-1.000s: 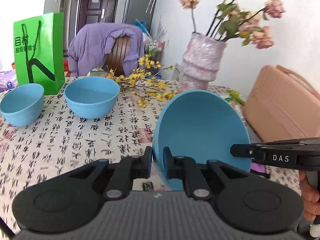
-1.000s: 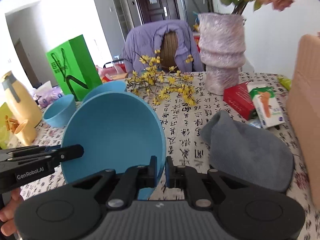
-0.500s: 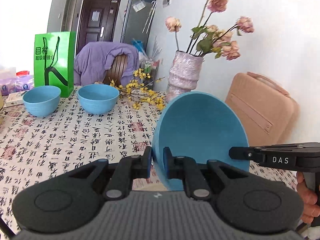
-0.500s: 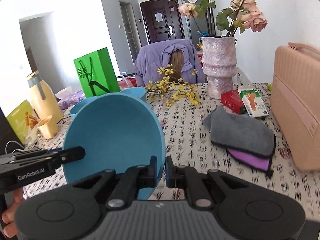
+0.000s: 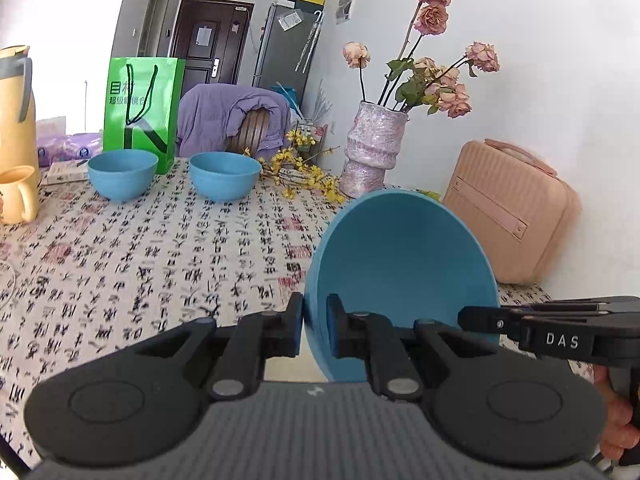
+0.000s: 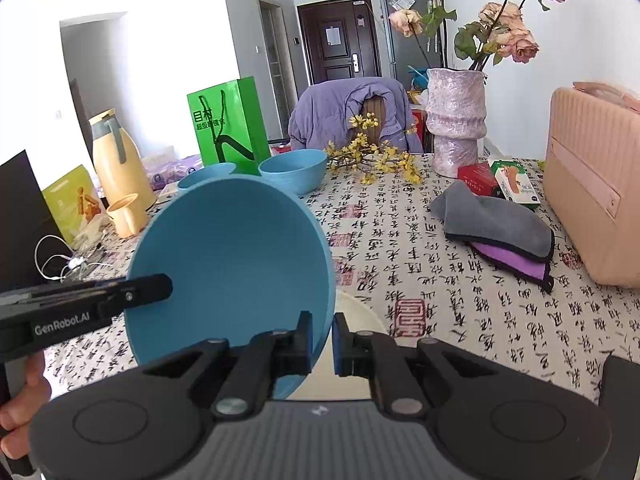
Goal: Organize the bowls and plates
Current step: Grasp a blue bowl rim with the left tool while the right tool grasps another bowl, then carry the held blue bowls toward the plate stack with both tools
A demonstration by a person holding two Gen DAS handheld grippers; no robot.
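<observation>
dining room, bench (image 5: 168, 264) under a cloth printed with black characters, dark door at the back.

big blue bowl (image 5: 400, 272) is off the bench, tipped on edge, mouth toward both cameras. left claw (image 5: 314, 330) is clamped on its rim on one side, right claw (image 6: 322, 344) clamped on the rim opposite; thin wall pinched between the pads each side.

handling, as judged: matte, thin-walled, likely light plastic or fibre ware, stiff enough to carry by the rim. smooth rim could slip or swivel between the pads if one claw leads the other. rim is the only real purchase; opposite-edge hold suits its width.

two smaller blue bowls (image 5: 122, 172) (image 5: 224, 174) stand upright on the far side, just apart, near a green bag (image 5: 140, 108).

hard to make out: pale round thing (image 6: 356, 344) under the bowl, maybe a plate, mostly covered by claw and bowl. bowl's underside unseen. only a bit of each hand shows at the frame edges.
</observation>
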